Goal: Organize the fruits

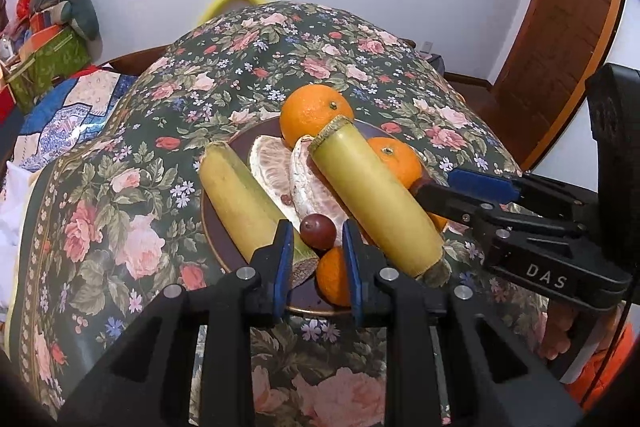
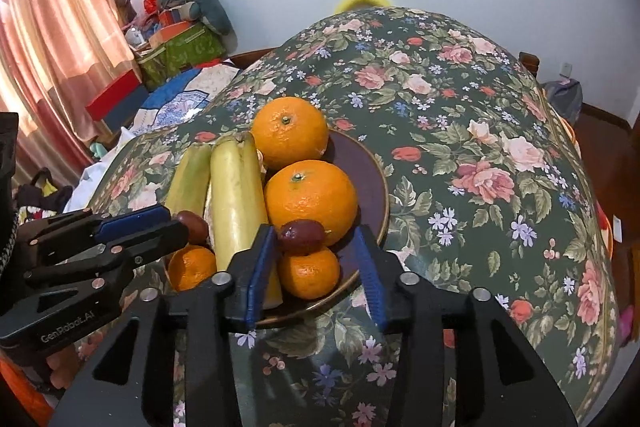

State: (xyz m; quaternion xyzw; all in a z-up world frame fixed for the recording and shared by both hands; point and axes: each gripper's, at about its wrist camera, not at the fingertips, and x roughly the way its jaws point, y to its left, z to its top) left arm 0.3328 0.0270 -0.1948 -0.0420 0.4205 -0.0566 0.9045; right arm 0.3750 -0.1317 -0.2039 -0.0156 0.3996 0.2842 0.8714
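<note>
1. Left tool [image 1: 316, 247]: fingers drawn nearly together, pinching nothing, at the plate's [image 1: 220, 239] 6 o'clock rim.
2. Right tool [image 2: 316, 267]: spread, gripping nothing; a small orange [image 2: 308, 273] and a dark red fruit [image 2: 302, 231] show between its fingers.
3. The fruits are piled on the plate on the floral surface [image 2: 480, 147], with the big orange [image 2: 290, 133] at 12 o'clock.

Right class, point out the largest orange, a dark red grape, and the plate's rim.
largest orange [image 2: 290, 133]: right wrist view, middle of its peel.
dark red grape [image 1: 318, 231]: left wrist view, its centre.
plate [image 2: 382, 183]: right wrist view, right rim.
</note>
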